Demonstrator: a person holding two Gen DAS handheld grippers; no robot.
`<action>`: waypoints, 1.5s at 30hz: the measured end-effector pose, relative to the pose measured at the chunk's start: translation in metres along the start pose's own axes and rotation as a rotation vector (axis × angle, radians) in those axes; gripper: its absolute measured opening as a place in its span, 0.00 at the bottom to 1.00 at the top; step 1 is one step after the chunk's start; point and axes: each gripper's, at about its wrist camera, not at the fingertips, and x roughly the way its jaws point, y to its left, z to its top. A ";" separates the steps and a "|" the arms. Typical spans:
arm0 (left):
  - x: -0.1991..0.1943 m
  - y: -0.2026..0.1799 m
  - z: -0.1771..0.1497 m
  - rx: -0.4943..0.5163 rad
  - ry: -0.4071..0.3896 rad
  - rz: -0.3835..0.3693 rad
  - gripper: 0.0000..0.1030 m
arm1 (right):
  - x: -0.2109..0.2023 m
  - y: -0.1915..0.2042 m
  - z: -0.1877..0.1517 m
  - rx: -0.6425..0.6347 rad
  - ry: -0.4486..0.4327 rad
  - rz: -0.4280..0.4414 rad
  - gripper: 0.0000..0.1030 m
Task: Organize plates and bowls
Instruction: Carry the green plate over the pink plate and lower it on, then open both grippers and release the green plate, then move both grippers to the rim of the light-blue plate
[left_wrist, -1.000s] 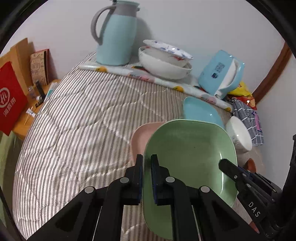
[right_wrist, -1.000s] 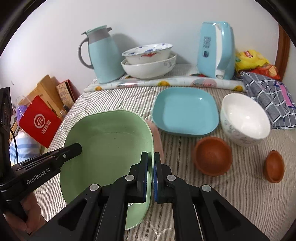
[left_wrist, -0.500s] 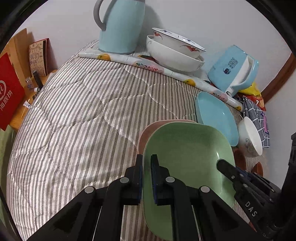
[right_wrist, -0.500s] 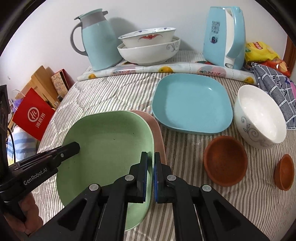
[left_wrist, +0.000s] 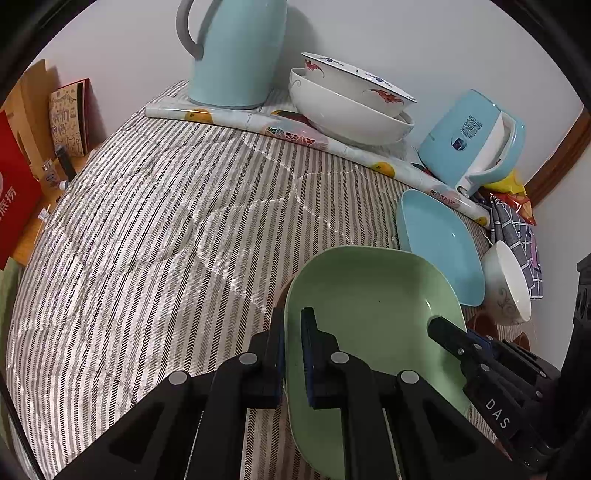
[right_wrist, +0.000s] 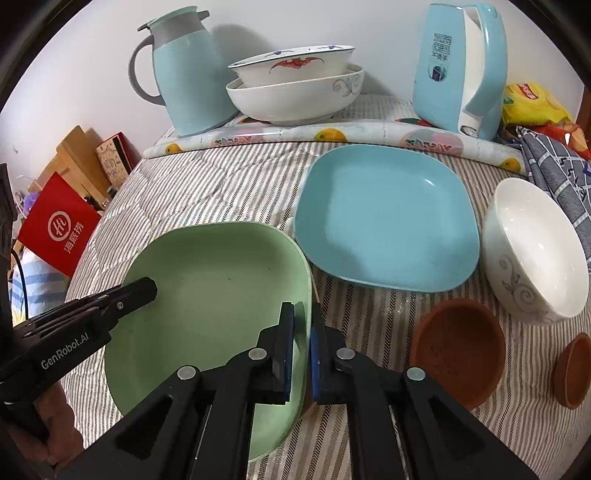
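Note:
A green square plate (left_wrist: 369, 295) (right_wrist: 207, 295) lies low over the striped quilt (left_wrist: 166, 240), held at two edges. My left gripper (left_wrist: 291, 317) is shut on its left rim. My right gripper (right_wrist: 303, 314) has the right rim between its pads, and its jaws are opening slightly. The pink plate seen earlier is hidden under the green one. A blue square plate (right_wrist: 384, 218) lies just beyond it to the right. A white bowl (right_wrist: 532, 251), a brown bowl (right_wrist: 458, 350) and a smaller brown bowl (right_wrist: 572, 369) sit further right.
At the back stand a blue thermos jug (right_wrist: 184, 74), two stacked white bowls (right_wrist: 295, 96) and a blue kettle (right_wrist: 458, 66), behind a rolled patterned mat (right_wrist: 332, 136). A checked cloth (right_wrist: 554, 166) lies at the right. A red bag (right_wrist: 59, 229) stands beyond the bed's left edge.
Both grippers sank with the green plate and moved toward the back. The pink plate's rim, visible before, is now covered by the green plate. The right pads stand slightly wider.

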 end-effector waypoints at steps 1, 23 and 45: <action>-0.001 0.000 0.000 -0.002 -0.003 -0.002 0.09 | 0.000 0.001 0.000 -0.004 -0.004 -0.001 0.10; -0.020 -0.006 -0.008 0.015 -0.008 0.024 0.40 | -0.014 0.000 0.004 -0.030 -0.064 -0.024 0.34; -0.066 -0.047 -0.002 0.082 -0.091 0.014 0.42 | -0.101 -0.069 -0.017 0.121 -0.219 -0.128 0.57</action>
